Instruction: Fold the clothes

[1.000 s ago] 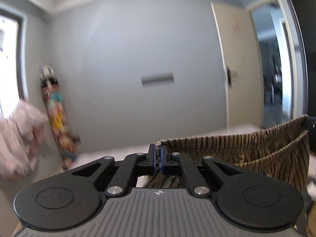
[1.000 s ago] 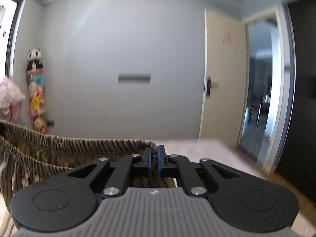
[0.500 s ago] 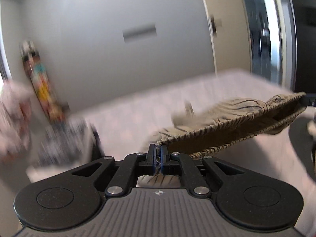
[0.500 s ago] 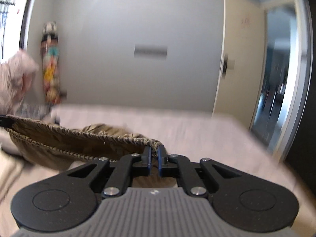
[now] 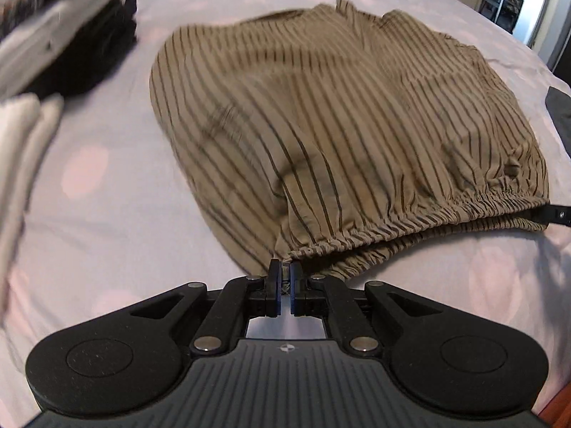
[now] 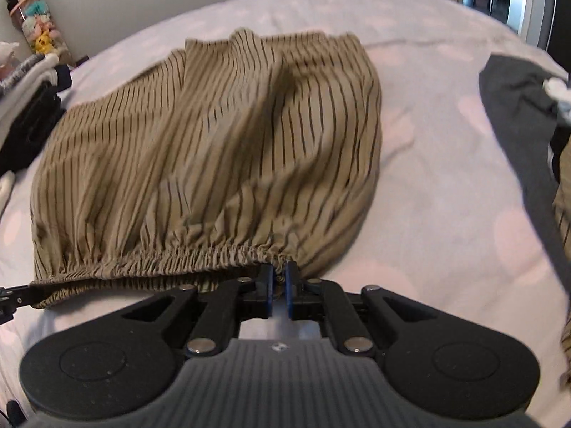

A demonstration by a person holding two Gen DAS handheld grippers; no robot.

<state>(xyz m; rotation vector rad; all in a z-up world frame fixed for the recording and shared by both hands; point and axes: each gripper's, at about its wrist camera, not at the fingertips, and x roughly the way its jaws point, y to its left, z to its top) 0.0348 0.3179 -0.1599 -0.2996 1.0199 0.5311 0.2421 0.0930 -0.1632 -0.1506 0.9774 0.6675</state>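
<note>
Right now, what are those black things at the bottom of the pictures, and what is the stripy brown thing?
The black things are two pinching tools, one in each of a person's hands. Each tool carries a small camera that looks out along its two fingers, so one picture comes from the left hand and one from the right.

The left gripper and the right gripper each pinch one end of the stretchy waistband of the striped brown shorts. The shorts are spread on a bed with a pale sheet.

Beside them sit a pile of folded clothes and a dark grey garment. Cartoon toys hang by the wall.
</note>
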